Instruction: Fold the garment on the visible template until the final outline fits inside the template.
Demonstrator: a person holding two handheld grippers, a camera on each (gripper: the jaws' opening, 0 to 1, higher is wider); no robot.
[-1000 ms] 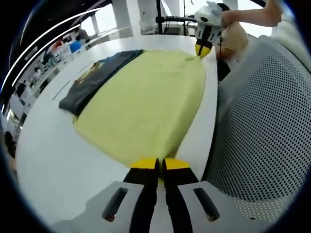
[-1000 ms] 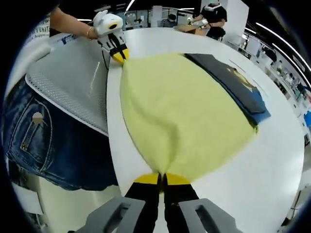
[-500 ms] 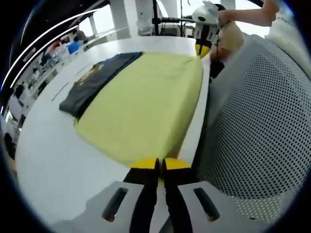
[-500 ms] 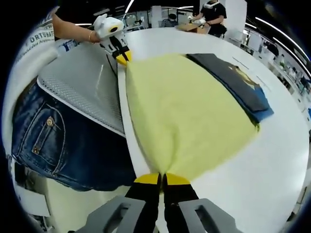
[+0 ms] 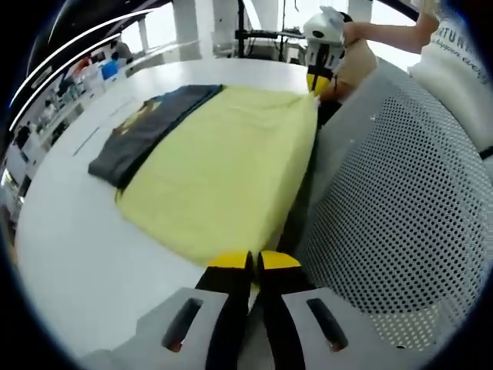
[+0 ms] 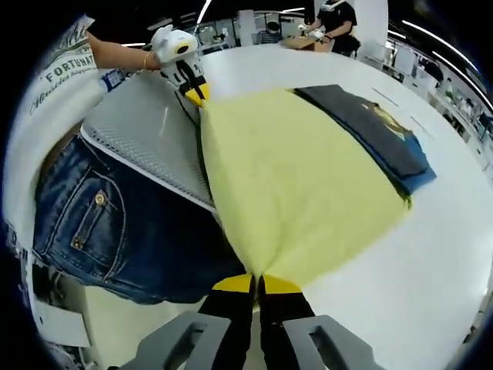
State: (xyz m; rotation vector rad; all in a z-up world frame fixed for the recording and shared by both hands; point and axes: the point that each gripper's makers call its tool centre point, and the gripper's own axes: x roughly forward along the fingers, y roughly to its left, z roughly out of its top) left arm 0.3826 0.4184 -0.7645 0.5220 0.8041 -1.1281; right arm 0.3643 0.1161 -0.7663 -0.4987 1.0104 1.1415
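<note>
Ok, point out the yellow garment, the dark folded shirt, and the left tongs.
yellow garment (image 5: 231,162), left gripper view, middle of cloth.
dark folded shirt (image 6: 377,131), right gripper view, top panel.
left tongs (image 5: 253,262), left gripper view, between tips.

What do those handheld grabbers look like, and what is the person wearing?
Each gripper, left and right, has two black jaws with yellow tips on a grey slotted base; seen from the other side, the body is white. The person wears blue jeans, a white printed top and a bracelet.

Illumination is bright and even, supplied by overhead ceiling strip lights (windows add backlight in the left gripper view). The glossy white worktop shows mild glare. Fisheye distortion bends edges; peripheral detail is soft.
</note>
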